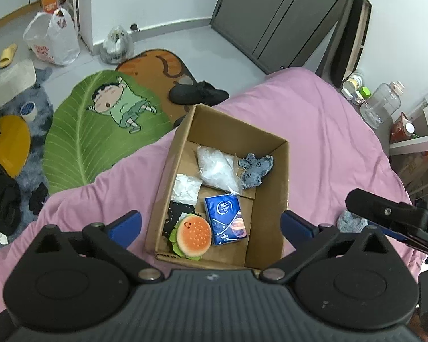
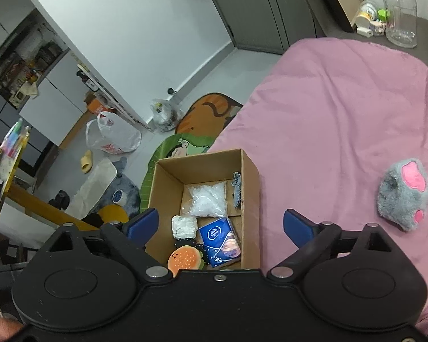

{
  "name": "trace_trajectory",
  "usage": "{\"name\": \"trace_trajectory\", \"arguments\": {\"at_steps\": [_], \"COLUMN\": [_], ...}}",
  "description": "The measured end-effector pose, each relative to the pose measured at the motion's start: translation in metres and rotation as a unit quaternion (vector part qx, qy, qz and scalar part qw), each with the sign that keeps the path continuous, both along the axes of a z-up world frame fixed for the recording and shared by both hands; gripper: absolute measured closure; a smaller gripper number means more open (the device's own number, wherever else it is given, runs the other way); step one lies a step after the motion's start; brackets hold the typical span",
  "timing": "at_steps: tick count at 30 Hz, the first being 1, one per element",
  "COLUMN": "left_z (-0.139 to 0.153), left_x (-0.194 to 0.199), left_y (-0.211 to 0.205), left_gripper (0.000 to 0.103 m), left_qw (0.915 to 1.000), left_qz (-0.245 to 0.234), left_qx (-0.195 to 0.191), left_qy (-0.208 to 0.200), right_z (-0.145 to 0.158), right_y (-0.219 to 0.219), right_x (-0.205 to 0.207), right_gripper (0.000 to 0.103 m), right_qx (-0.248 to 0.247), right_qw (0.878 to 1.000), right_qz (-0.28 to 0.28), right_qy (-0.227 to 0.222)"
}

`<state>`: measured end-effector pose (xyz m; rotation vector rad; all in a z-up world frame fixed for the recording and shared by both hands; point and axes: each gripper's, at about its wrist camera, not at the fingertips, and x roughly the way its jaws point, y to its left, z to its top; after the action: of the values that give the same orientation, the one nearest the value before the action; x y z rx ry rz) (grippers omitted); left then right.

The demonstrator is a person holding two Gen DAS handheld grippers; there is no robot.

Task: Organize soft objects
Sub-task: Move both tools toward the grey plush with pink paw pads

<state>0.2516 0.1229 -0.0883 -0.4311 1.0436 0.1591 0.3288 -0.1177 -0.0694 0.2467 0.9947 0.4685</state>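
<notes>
A cardboard box (image 1: 182, 134) (image 2: 251, 176) stands on the pink bedsheet. Inside lie a burger plush (image 1: 192, 238) (image 2: 184, 259), a blue tissue pack (image 1: 225, 219) (image 2: 219, 240), a white crumpled cloth (image 1: 187, 186) (image 2: 184, 226), a clear plastic bag (image 1: 218, 168) (image 2: 207, 201), a denim piece (image 1: 255, 168) (image 2: 237, 191) and a black item (image 1: 174, 213). A grey fluffy paw plush (image 2: 403, 193) lies on the bed right of the box; its edge shows in the left wrist view (image 1: 351, 221). My left gripper (image 1: 211, 223) and right gripper (image 2: 221, 222) hover open and empty above the box's near end.
The pink bed (image 1: 314, 119) drops off to the floor at left, with a green leaf mat (image 1: 100, 131), black shoes (image 1: 198, 92), plastic bags (image 1: 52, 40) and clutter. A clear jar (image 2: 401, 14) and small items stand on a dark surface beyond the bed.
</notes>
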Motion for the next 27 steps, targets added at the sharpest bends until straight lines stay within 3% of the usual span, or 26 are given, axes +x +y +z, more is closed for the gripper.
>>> {"name": "trace_trajectory", "arguments": {"at_steps": [7,17,27], "left_z": [0.016,0.032,0.045], "left_x": [-0.019,-0.040,-0.056], "left_y": [-0.010,-0.038,-0.070], "left_gripper": [0.000,0.000,0.000], "left_qw": [0.9995,0.9986,0.9971], "left_qz": [-0.003,-0.019,-0.036], "left_qx": [0.005,0.031,0.051], "left_qy": [-0.031,-0.040,-0.044], "right_z": [0.012,0.024,0.027], "right_y": [-0.017,-0.041,-0.074], "right_x": [-0.020,-0.048,-0.065], "right_gripper": [0.004,0.000,0.000], "right_qx": [0.009,-0.012,-0.007], "right_qw": [0.999,0.997,0.997], "right_qz": [0.009,0.031,0.028], "right_qy": [-0.034,-0.072,-0.068]}}
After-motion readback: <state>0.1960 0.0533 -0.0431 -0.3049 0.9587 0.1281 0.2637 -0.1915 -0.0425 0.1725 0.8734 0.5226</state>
